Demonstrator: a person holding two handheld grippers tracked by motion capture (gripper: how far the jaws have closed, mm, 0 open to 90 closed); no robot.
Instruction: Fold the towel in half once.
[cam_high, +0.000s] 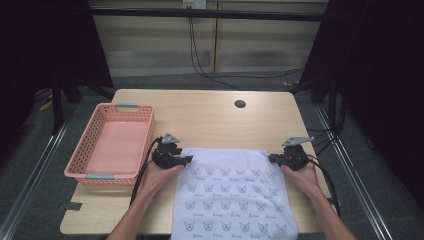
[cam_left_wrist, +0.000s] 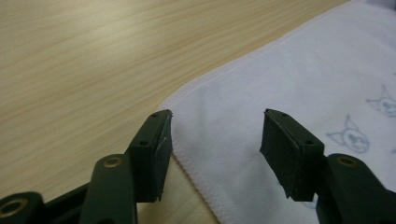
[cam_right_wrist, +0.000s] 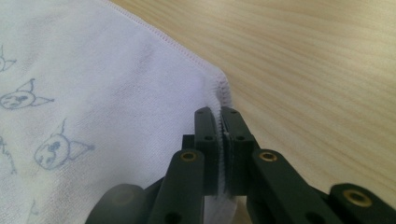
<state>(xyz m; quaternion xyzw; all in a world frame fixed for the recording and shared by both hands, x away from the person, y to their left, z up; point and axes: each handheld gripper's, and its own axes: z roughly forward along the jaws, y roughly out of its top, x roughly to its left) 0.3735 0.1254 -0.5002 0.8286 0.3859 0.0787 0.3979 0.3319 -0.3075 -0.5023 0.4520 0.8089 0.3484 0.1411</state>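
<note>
A white towel (cam_high: 232, 195) printed with small blue cat faces lies flat on the wooden table, hanging over the near edge. My left gripper (cam_high: 189, 159) is at the towel's far left corner; in the left gripper view the left gripper (cam_left_wrist: 215, 140) stands open, its jaws straddling the hemmed corner of the towel (cam_left_wrist: 280, 88). My right gripper (cam_high: 271, 158) is at the far right corner. In the right gripper view the right gripper (cam_right_wrist: 219, 116) is shut on the towel's (cam_right_wrist: 107, 93) stitched edge near that corner.
A pink perforated basket (cam_high: 142, 145) stands at the table's left side, close to my left gripper. A round cable hole (cam_high: 240, 104) sits at the far middle of the table (cam_high: 210, 120). Black cables trail from both grippers toward the near edge.
</note>
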